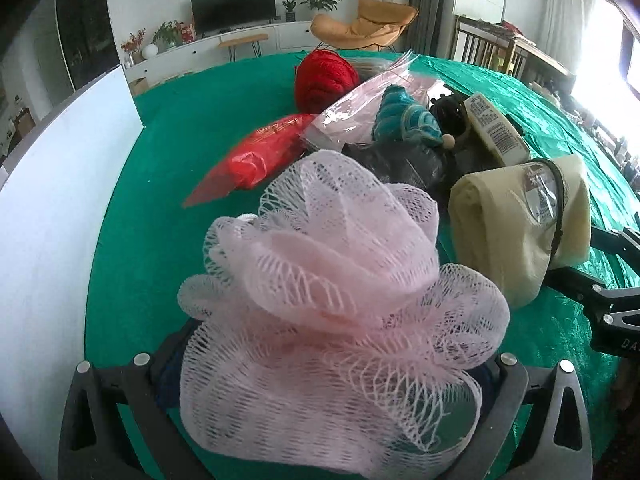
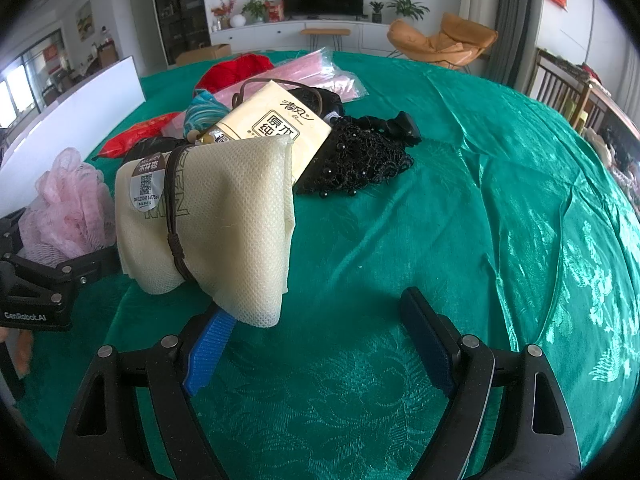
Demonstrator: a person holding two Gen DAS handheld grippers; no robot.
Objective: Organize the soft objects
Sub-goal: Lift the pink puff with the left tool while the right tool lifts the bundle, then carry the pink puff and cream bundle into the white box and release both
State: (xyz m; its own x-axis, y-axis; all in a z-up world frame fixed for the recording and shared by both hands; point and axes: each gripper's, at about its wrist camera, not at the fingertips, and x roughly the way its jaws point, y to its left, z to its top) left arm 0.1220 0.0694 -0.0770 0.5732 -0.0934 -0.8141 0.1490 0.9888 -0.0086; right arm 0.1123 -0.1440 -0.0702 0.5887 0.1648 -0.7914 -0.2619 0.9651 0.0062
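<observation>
A pink mesh bath pouf (image 1: 328,288) fills the space between my left gripper's (image 1: 324,364) fingers and rests on the green tablecloth (image 2: 460,220). The jaws stand wide, and the pouf hides the pads. In the right wrist view the pouf (image 2: 64,208) sits at the far left. My right gripper (image 2: 320,340) is open with nothing between its pads. A corner of a cream mesh cloth bundle (image 2: 208,216) tied with brown cord hangs over its left fingertip. The bundle (image 1: 516,232) lies just right of the pouf.
Behind the bundle lies a heap: a tissue pack (image 2: 276,128), a black beaded lace piece (image 2: 360,160), teal yarn (image 1: 404,120), red yarn (image 1: 324,80), a red plastic bag (image 1: 260,152) and a pink plastic bag (image 1: 360,108). A white board (image 1: 60,200) stands along the left.
</observation>
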